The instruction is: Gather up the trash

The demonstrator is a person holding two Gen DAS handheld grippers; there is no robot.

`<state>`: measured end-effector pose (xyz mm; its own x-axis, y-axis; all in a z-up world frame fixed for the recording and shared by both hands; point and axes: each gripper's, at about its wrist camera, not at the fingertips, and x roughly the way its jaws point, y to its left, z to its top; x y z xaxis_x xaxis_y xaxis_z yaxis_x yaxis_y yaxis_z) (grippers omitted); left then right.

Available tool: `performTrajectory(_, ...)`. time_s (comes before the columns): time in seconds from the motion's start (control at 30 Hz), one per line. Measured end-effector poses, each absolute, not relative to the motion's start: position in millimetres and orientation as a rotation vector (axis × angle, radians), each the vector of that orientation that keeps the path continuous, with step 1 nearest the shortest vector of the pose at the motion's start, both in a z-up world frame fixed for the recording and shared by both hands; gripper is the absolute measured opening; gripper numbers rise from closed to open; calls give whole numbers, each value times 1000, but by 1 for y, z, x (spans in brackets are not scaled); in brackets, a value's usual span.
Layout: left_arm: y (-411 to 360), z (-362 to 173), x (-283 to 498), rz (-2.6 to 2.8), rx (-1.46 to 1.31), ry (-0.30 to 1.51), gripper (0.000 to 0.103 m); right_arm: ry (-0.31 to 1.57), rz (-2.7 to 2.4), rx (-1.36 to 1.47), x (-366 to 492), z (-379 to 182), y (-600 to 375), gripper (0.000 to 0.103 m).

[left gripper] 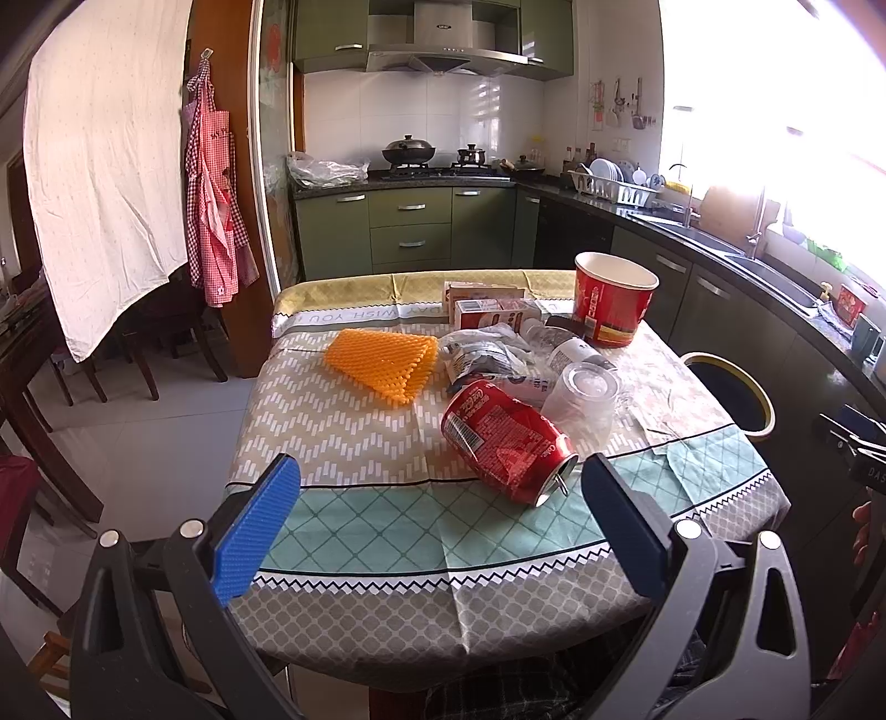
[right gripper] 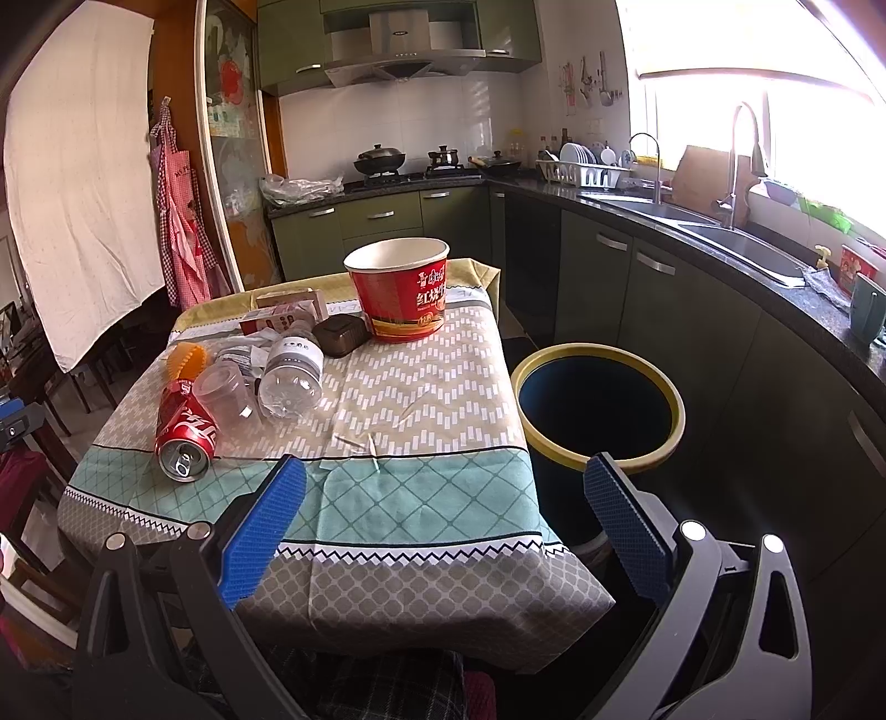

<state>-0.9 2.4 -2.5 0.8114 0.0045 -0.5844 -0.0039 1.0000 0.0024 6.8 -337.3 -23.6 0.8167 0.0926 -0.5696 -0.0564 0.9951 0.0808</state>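
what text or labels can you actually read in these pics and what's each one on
"红烧牛": red noodle bucket, the rest cut off or too small.
Coca-Cola script: crushed red can; its fine print is unreadable.
"WISH YOU", upside down: tablecloth far border.
"DAS", cut off: black device at the left wrist view's right edge.
Too blurred to read: clear bottle label, small cartons, range hood badge.

The tabletop point(right gripper: 421, 387) lies bare along its near edge and right side. Litter crowds the left and far part: a red can point(right gripper: 185, 435), a clear cup point(right gripper: 224, 390), a bottle point(right gripper: 290, 371) and a red paper bowl point(right gripper: 401, 293). The bin point(right gripper: 598, 410) stands open beside the right edge.
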Motion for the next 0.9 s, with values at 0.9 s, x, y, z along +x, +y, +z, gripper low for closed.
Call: performTrajectory(0.9,3,-6,-1,8,7,632,97,615,82,63,8,-26,-337,99)
